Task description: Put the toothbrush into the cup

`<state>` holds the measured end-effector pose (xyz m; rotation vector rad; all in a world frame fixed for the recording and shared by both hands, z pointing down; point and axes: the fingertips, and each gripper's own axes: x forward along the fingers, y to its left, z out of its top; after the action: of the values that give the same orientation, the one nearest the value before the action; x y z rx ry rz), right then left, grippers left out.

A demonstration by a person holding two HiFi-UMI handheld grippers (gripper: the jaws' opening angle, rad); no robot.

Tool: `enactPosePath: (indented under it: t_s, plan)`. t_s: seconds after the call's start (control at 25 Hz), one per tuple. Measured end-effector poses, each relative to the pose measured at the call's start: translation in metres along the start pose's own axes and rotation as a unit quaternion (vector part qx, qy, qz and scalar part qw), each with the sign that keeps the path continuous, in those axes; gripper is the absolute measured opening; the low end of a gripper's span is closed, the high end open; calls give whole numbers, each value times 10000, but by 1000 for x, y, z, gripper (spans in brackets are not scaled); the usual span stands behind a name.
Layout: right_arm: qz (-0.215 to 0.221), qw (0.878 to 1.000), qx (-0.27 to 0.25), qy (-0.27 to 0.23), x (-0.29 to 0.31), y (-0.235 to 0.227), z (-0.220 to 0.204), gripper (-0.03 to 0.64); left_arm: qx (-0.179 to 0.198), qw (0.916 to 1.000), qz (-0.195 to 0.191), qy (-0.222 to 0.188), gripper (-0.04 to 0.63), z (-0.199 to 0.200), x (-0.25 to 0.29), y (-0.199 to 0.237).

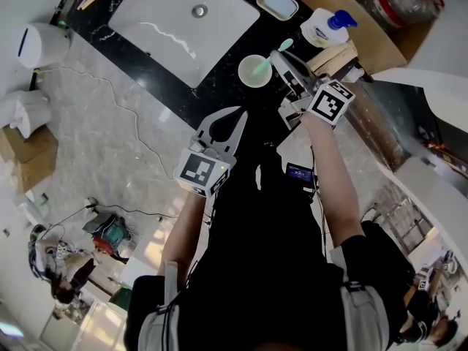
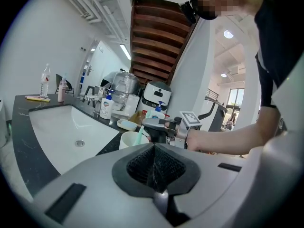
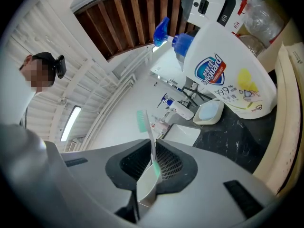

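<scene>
While the person leans over the black counter, the right gripper (image 1: 282, 58) is clamped on the toothbrush (image 3: 151, 139) partway along its handle. The mint bristle head stands free beyond the jaws and the butt end pokes back toward the gripper's camera. That grip looks chosen to leave a long length to steer.

The brush is not in the cup (image 1: 241, 75) yet. From the head view, the white cup sits near the counter's edge at about nine o'clock from the gripper's tip, just beside it, with the sink (image 1: 183, 20) beyond at ten o'clock. A green streak shows inside the cup, and I cannot tell what it is.

The hand-soap bottle (image 3: 228, 75) and soap dish (image 3: 209, 112) lie ahead of the jaws, so a swing leftward seems needed. The left gripper (image 2: 154, 167) hangs at seven o'clock from the cup, jaws together on nothing, apparently held out of the way.
</scene>
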<state>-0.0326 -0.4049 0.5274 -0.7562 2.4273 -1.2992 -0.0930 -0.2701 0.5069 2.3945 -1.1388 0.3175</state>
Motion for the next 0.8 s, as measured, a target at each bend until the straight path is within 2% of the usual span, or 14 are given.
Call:
enactPosePath:
  t_s: [0.16,0.32,0.48,0.64,0.8]
  plan:
    - [40,9999,142,57,-2,-4,-9,36,7,10000,22,-20,11,1,-1,0]
    - [21,9996,271,-41,-2,-2,-4,89,7,10000,34,-39,11,3,-2,-2]
    - [101,9987,425,-252,-6,2,7,92,16,10000,44,-51,11,2,-4,-4]
    - [73,9993,267,-238,-10,6,9,92,23,10000,52,-45,11,0,-5,-5]
    - [216,9978,507,-369,-19,9,6,92,37,10000,32,-73,11,-1,-6,-10]
